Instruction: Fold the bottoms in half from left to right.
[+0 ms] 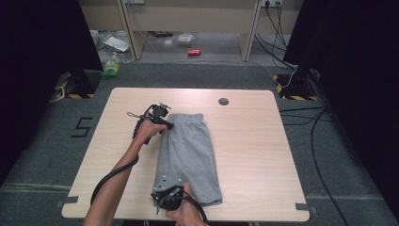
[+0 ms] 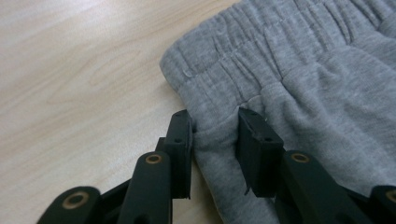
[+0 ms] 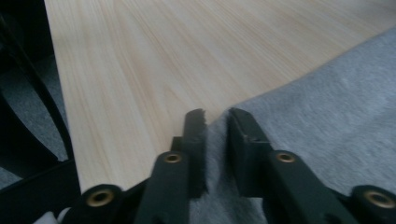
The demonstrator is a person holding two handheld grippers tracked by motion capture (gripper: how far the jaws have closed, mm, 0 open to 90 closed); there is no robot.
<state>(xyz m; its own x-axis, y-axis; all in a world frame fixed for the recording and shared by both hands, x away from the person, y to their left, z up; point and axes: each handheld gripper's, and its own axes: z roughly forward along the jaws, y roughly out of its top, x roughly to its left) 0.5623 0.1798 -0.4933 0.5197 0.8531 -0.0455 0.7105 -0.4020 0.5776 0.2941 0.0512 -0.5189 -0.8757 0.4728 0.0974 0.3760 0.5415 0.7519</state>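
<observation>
Both claws pinch grey shorts [image 1: 190, 153] edge; bare table [image 1: 254, 141] around.

Shorts [image 1: 190, 153] lie mid-table [image 1: 254, 141], left gripper [image 1: 165, 123] at their far-left corner, right gripper [image 1: 170, 195] at the near-left

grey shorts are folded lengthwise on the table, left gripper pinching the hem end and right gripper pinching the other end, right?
One thing is off: the left gripper pinches the waistband end of the grey shorts, not the hem. The left gripper view shows the gathered elastic band just beyond its jaws. The rest holds: the shorts lie folded lengthwise on the table, and the right gripper pinches the other end.
</observation>
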